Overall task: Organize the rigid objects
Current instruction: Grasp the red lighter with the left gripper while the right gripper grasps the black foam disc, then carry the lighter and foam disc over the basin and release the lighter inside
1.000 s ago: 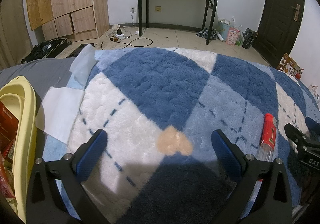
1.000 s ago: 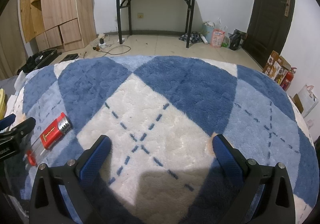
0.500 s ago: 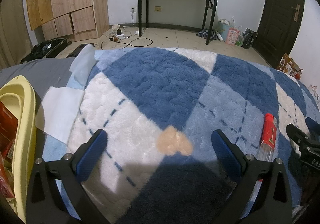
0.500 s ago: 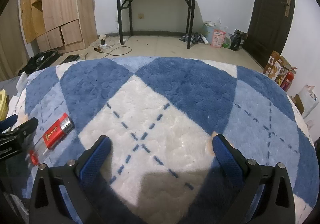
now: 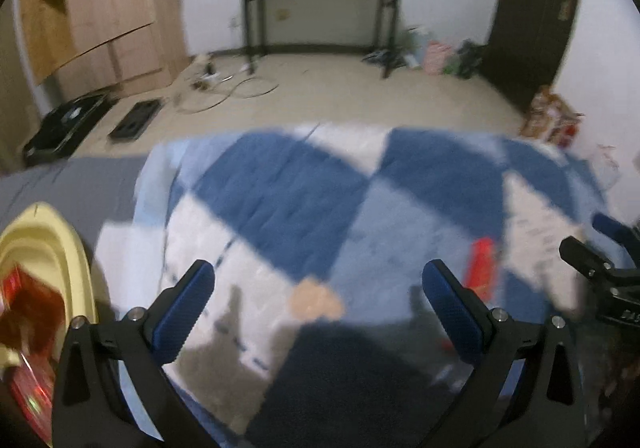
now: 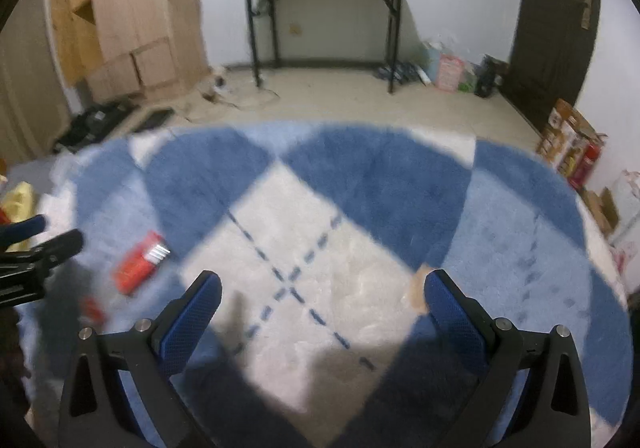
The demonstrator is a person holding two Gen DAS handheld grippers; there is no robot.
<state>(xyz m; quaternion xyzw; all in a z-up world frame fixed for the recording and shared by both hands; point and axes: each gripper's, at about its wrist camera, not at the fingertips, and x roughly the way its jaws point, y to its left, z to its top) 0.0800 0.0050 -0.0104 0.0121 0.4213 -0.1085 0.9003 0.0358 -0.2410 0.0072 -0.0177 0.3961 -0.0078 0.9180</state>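
A red pack with clear plastic (image 5: 482,268) lies on the blue and white plush blanket (image 5: 304,200), just right of my left gripper (image 5: 316,290), which is open and holds nothing. The same red pack (image 6: 140,264) shows left of my right gripper (image 6: 322,298), also open and empty. A yellow basin (image 5: 52,248) with red packets inside sits at the far left of the left wrist view. Each gripper's fingers (image 5: 600,260) show at the edge of the other's view. Both views are blurred.
A white cloth (image 5: 128,260) lies beside the basin. Beyond the blanket's far edge is bare floor with cables, a black folding table (image 6: 324,20), wooden cabinets (image 6: 132,20), bags and a dark door (image 6: 556,24). Boxes (image 6: 572,148) stand at the right.
Both grippers have risen and pulled back, so the blanket and red pack sit lower and farther in view. Their jaws stay open. The red pack has not moved.
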